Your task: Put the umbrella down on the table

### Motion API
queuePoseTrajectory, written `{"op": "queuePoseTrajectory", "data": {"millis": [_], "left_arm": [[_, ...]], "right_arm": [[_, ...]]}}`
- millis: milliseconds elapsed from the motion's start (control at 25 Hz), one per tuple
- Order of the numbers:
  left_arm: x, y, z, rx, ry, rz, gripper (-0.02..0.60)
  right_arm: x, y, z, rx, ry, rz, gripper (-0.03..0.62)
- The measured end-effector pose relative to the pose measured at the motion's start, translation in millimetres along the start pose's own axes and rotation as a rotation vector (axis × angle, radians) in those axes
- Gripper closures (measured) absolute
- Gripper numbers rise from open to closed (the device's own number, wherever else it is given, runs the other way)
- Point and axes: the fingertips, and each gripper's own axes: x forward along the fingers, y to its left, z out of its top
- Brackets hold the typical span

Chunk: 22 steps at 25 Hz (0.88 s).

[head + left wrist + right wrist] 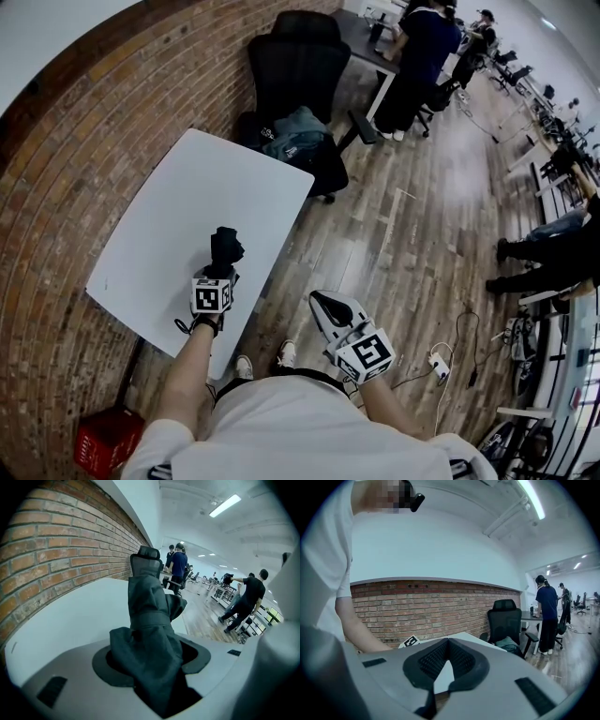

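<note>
A folded dark umbrella pokes forward out of my left gripper, above the near part of the white table. In the left gripper view its bunched grey-black fabric fills the gap between the jaws of the left gripper, which is shut on it, with the table top under it. My right gripper hangs off the table's right side over the wooden floor. The right gripper has its ribbed pads meeting at the tips, with nothing between them.
A brick wall runs along the table's left side. A black office chair with a teal jacket stands past the far end. A red crate sits near left, a power strip near right. People stand further back.
</note>
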Motion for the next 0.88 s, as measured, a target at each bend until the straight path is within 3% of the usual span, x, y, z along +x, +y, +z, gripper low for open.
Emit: {"op": "queuePoseTrajectory", "data": {"millis": [560,880], "left_arm": [[15,8,3,-0.019,0.06,0.022,0.331],[23,25,-8,0.032,0.118,0.079,0.327]], "right_arm": [[6,-3,0,0.0,0.009,0.017,0.576],[12,1,-3,-0.005,0.023,0.028,0.576]]}}
